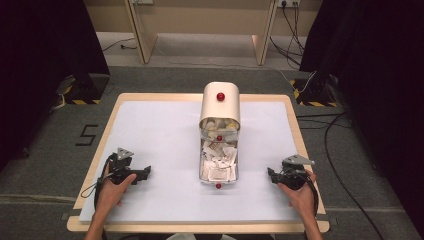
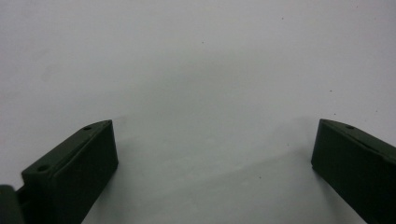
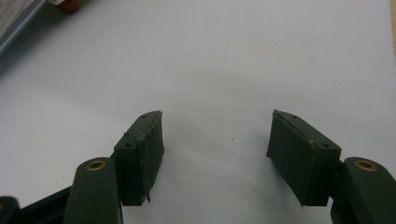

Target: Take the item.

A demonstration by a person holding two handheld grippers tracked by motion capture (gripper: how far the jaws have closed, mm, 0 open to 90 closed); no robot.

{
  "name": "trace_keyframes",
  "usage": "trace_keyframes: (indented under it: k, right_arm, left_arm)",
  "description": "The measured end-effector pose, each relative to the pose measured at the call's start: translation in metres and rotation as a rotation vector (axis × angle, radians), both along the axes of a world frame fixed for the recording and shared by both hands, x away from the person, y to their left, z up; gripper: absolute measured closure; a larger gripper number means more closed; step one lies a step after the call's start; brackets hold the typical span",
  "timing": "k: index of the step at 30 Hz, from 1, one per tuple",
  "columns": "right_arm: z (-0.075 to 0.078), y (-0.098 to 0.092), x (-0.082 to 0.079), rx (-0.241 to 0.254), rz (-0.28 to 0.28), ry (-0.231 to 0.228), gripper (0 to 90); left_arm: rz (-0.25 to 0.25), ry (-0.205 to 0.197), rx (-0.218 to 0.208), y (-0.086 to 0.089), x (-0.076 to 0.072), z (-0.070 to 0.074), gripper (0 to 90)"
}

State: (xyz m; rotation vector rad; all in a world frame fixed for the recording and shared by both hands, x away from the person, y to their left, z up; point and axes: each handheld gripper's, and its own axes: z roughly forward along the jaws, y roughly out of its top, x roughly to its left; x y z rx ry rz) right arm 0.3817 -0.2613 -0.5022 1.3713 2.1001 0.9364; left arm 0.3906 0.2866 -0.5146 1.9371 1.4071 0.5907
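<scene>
Room to move is wide on both sides of the surface (image 1: 150, 130), a white sheet laid on a pale wooden top whose rim shows as a thin border all round. A cream bread-bin-like box (image 1: 220, 131) stands at the middle, nearer the far edge, its rounded lid (image 1: 220, 102) with a red knob (image 1: 220, 96) lifted back, and its open tray reaching toward the person, filled with small white packets (image 1: 218, 162). Print on the packets is too small to read. A second red knob (image 1: 218, 186) sits at the tray's near end; in the right gripper view it shows at the top left corner, beside the tray's edge. The left hand-held gripper (image 1: 146, 173) rests on the sheet near the left rim, well apart from the box, pointing toward it; in the left gripper view (image 2: 212, 154) its jaws stand wide apart over bare white sheet, released and grasping nothing. The right hand-held gripper (image 1: 271, 175) lies near the right rim, also turned toward the box and apart from it; in the right gripper view (image 3: 215, 140) its jaws are spread with nothing between them. Bare sheet lies between each gripper and the tray. On the grey floor left of the surface, black tape forms a "5" (image 1: 87, 134).
</scene>
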Motion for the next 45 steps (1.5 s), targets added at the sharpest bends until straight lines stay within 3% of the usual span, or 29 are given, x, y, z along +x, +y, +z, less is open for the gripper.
trace_keyframes:
  k: [7, 15, 22, 30, 45]
  right_arm:
    - [0.000, 0.000, 0.000, -0.001, -0.001, -0.001, 35.9]
    - [0.002, 0.001, 0.000, 0.040, -0.009, 0.001, 33.4]
    - [0.013, 0.005, -0.002, 0.081, 0.008, -0.062, 33.9]
    - [0.031, 0.018, -0.008, 0.097, 0.072, -0.125, 38.3]
    - [0.059, 0.042, -0.021, 0.133, 0.182, -0.171, 43.2]
  left_arm:
    - [0.000, 0.000, 0.000, 0.000, 0.000, 0.000, 0.0]
    - [0.000, 0.001, -0.001, 0.000, 0.000, 0.000, 0.0]
    - [0.000, 0.000, -0.001, 0.000, 0.000, 0.000, 0.0]
    - [0.000, 0.000, -0.001, 0.000, 0.000, 0.000, 0.0]
    - [0.000, 0.001, -0.001, 0.000, 0.000, 0.000, 0.0]
